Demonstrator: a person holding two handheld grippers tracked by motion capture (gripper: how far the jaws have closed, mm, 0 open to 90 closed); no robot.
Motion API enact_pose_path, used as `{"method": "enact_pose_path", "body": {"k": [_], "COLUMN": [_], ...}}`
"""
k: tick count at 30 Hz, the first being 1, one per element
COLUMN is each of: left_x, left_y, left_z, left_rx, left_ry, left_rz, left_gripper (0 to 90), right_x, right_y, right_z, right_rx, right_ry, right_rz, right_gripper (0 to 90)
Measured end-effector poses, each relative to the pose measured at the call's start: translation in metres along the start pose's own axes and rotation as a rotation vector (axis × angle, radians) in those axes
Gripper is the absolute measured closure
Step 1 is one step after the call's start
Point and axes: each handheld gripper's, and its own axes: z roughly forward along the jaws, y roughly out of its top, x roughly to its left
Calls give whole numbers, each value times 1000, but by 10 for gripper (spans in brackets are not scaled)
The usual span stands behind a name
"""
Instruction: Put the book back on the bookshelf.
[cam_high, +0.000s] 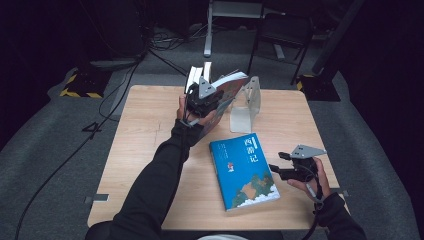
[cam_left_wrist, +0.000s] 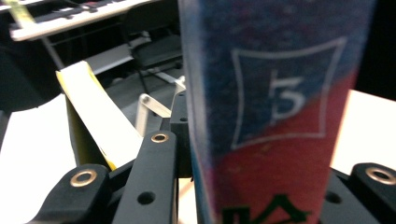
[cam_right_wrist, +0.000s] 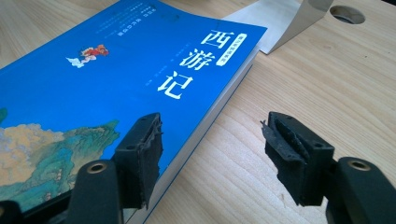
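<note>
Left tongs (cam_high: 206, 100) clamped, arm stretched far forward; right tongs (cam_right_wrist: 212, 149) agape (low, near table level).

The red-and-blue book (cam_high: 227, 90) (spine marked 5) stands raised and tilted beside the bookend (cam_high: 247, 102).

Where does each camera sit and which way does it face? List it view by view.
High view: above the person's side, looking forward and down on the table; both forearms, left gripper and right gripper show.
Left gripper view: rides the left gripper, looking along its jaws, shut on a red-and-blue book.
Right gripper view: rides the right gripper, looking along its open jaws at the blue book.
Shared: the blue book and the bookend, in the high and right gripper views.
</note>
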Motion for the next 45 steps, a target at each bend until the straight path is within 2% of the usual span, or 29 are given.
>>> {"method": "enact_pose_path", "body": {"k": [2,6,8,14,17,20,21,25,28,31,33,34,36,37,39,41,45], "left_x": [-1,-2,-3,-12,-15,-14,-16,-20,-21,-21,-21,-21,-23,-24,-20,-17,-10], "left_y": [3,8,9,13,11,6,4,5,2,-1,-2,-1,2,4,4,2,-6], "left_z": [6,17,22,42,45,48,48,46,47,45,44,41,35,33,27,23,14], "left_rx": [-1,1,-6,-42,-48,-54,-55,-42,-1,-3,14,3,-11,-5,2,8,12], "left_ry": [37,83,93,119,139,139,139,137,138,141,137,117,134,140,123,118,116], "left_rz": [-15,-37,-47,-121,-137,-159,-133,-144,-125,-121,-83,-68,-26,-18,1,12,-6], "left_gripper": [735,735,735,735,735,733,733,729,727,725,722,701,681,680,692,694,657], "right_x": [0,0,0,1,1,1,1,1,2,3,3,3,3,3,3,4,4], "right_y": [0,0,0,-1,-1,-1,-1,-1,-1,0,0,0,0,0,0,0,0], "right_z": [1,1,2,4,4,5,5,5,5,5,5,5,5,5,6,6,6], "right_rx": [8,9,11,20,20,23,24,23,24,29,29,31,33,34,36,38,38], "right_ry": [1,4,5,13,16,21,19,18,20,21,20,20,20,22,22,23,22], "right_rz": [-1,-11,-9,-15,-15,-14,-18,-18,-19,-26,-27,-26,-26,-25,-24,-28,-29], "right_gripper": [362,361,361,361,361,361,361,361,361,360,358,358,357,357,357,356,354]}}
